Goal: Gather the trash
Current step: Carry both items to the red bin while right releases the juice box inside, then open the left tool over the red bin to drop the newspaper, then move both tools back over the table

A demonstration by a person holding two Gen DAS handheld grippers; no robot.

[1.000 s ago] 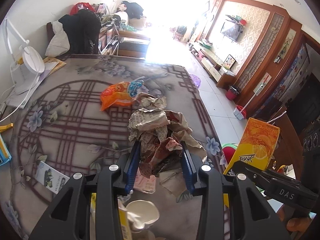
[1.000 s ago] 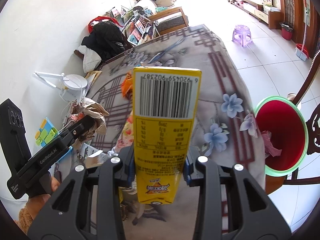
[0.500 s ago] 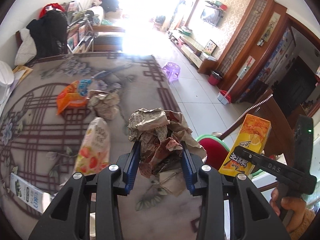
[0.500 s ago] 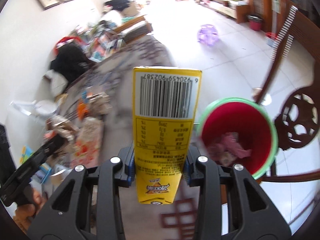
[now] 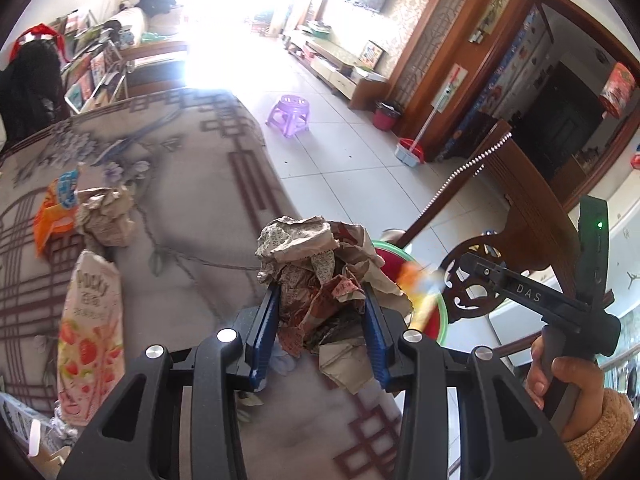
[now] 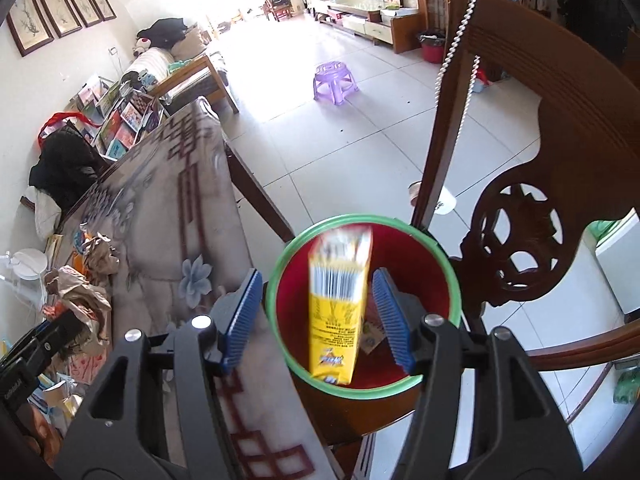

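Strong daylight pours in from the far end of the room, burning the floor [image 5: 320, 128] there to plain white in both views; the near parts stay evenly lit with soft shadows; the fisheye bends walls and door frames and leaves dark corners; the yellow carton [image 6: 340, 304] is smeared by motion blur above the red bin [image 6: 276, 280], an orange streak in the left view; the crumpled paper [image 5: 316, 268] stays sharp

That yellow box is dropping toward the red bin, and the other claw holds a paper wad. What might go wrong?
The yellow box falls tilted near the red bin's near rim, so it may catch there. The right gripper is opening, pads clear. The paper wad in the left gripper hangs loose underneath; bits could snag or drop.
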